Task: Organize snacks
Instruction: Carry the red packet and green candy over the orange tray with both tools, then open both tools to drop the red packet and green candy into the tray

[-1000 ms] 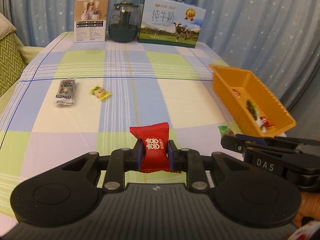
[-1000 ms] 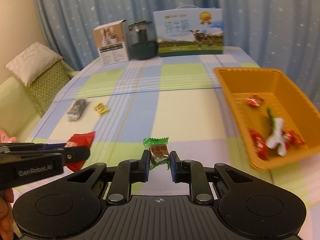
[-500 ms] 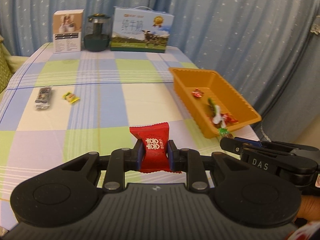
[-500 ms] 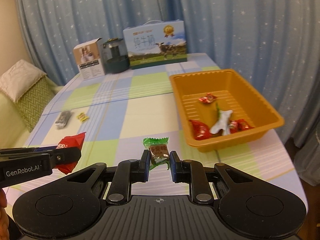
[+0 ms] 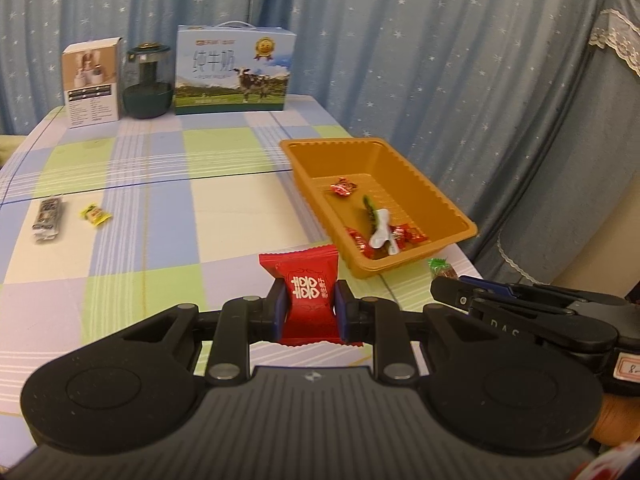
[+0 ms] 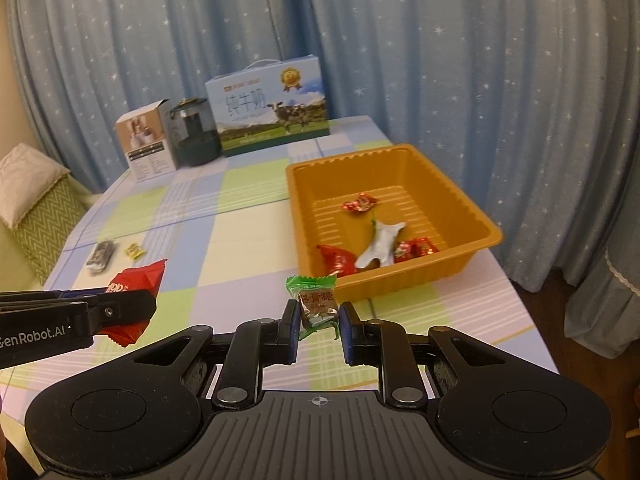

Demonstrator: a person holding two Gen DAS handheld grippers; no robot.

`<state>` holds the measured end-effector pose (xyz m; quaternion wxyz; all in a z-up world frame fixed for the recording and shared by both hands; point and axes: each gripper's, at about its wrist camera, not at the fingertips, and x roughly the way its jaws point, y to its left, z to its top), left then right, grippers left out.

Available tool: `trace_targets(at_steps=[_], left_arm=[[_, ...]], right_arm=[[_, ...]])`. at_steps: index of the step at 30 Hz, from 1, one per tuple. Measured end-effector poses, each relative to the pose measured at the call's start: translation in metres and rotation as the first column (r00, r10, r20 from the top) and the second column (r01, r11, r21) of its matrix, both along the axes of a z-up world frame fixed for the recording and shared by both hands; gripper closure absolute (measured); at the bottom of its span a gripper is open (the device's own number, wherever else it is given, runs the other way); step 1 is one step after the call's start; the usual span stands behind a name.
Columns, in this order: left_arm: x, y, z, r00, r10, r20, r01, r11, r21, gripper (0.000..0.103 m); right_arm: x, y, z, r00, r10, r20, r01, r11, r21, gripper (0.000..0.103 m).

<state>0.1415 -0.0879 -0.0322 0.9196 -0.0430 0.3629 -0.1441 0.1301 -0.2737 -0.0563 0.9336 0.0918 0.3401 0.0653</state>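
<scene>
The red packet (image 5: 310,298) sits upright between the blue pads of the left gripper (image 5: 309,309), pinched at its middle, with its top edge fanning out above the fingers and its bottom hem sticking out below them. In the right wrist view the same packet (image 6: 134,300) shows side-on at the tip of the left gripper (image 6: 120,312), held above the tablecloth (image 5: 224,204).

The green candy (image 6: 316,302) is nipped between the narrow-set pads of the right gripper (image 6: 319,326); its green twist end stands up above the fingers and a loose tail of wrapper hangs beneath. From the left wrist, only the candy's tip (image 5: 441,268) peeks out at the end of the right gripper (image 5: 452,286), which lies just to the right of the left one.

Both held snacks hang near the front edge of the orange tray (image 6: 440,272), short of its near rim and not over it. The tray (image 5: 404,264) holds several red candies (image 6: 360,204) and a white wrapper (image 6: 380,246).

Well apart on the left of the table lie a dark bar (image 5: 48,218) and a yellow candy (image 5: 95,215), just beside each other. At the far edge stand a white box (image 5: 92,84), a dark jar (image 5: 147,82) and a milk carton (image 5: 234,72), before a blue starred curtain (image 5: 440,60).
</scene>
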Motion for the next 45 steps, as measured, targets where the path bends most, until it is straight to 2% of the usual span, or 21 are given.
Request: trace_targets(at_steps=[19, 30, 45], left_arm=[[0.034, -0.058, 0.001, 0.995, -0.102, 0.005, 0.102, 0.995, -0.002, 0.081], [0.079, -0.087, -0.002, 0.991, -0.132, 0.003, 0.132, 0.991, -0.008, 0.081], [0.154, -0.112, -0.027, 0.989, -0.145, -0.032, 0.145, 0.989, 0.01, 0.081]], right_arm=[[0.017, -0.056, 0.005, 0.995, -0.098, 0.011, 0.098, 0.995, 0.013, 0.082], [0.061, -0.072, 0.01, 0.996, -0.082, 0.041, 0.082, 0.996, -0.016, 0.082], [0.137, -0.087, -0.015, 0.998, -0.063, 0.004, 0.063, 0.998, -0.027, 0.082]])
